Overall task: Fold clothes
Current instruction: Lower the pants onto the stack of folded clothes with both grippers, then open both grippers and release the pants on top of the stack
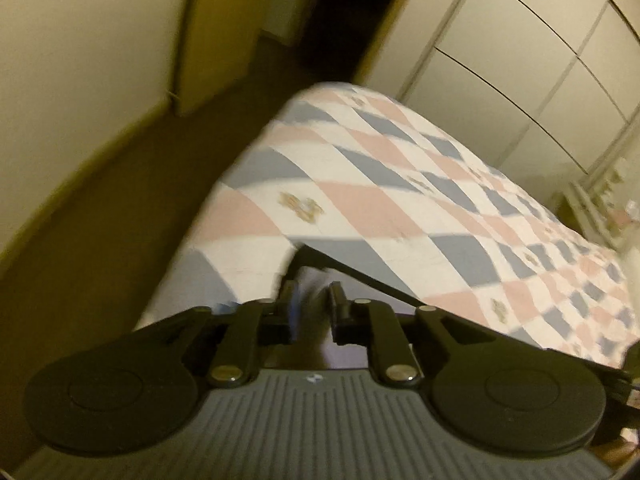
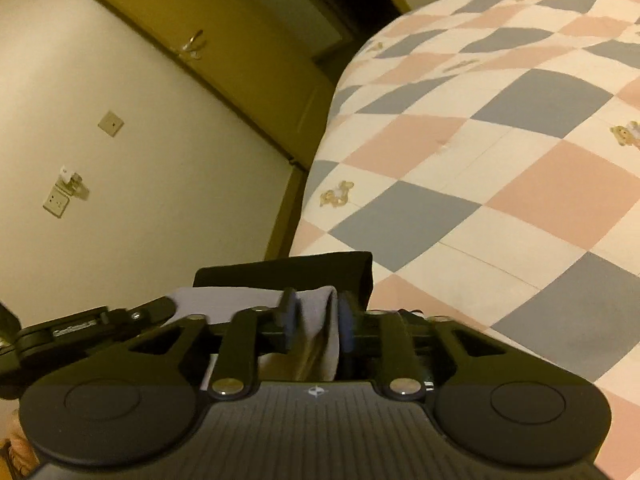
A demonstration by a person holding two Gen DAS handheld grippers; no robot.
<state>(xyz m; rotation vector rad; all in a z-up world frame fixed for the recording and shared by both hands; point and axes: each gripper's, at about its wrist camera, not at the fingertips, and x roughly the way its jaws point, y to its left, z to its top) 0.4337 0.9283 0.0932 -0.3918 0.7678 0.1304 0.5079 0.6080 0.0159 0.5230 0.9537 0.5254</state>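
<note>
A garment, pale lilac-grey with a black part, is held up over the bed by both grippers. In the left wrist view my left gripper [image 1: 311, 292] is shut on a bunched pale fold of the garment [image 1: 312, 278]; a taut black edge runs from it to the right. In the right wrist view my right gripper [image 2: 317, 316] is shut on the pale fabric [image 2: 322, 312], with the black part [image 2: 320, 270] folded just beyond the fingers. The left gripper's body [image 2: 76, 328] shows at the left of that view.
The bed's checked quilt [image 1: 380, 200] in pink, blue and white fills the right of both views [image 2: 500, 160]. Cream wall with sockets [image 2: 60, 198], a wooden door [image 2: 240, 60], a dark doorway [image 1: 340, 20] and white wardrobe doors [image 1: 520, 60] surround it.
</note>
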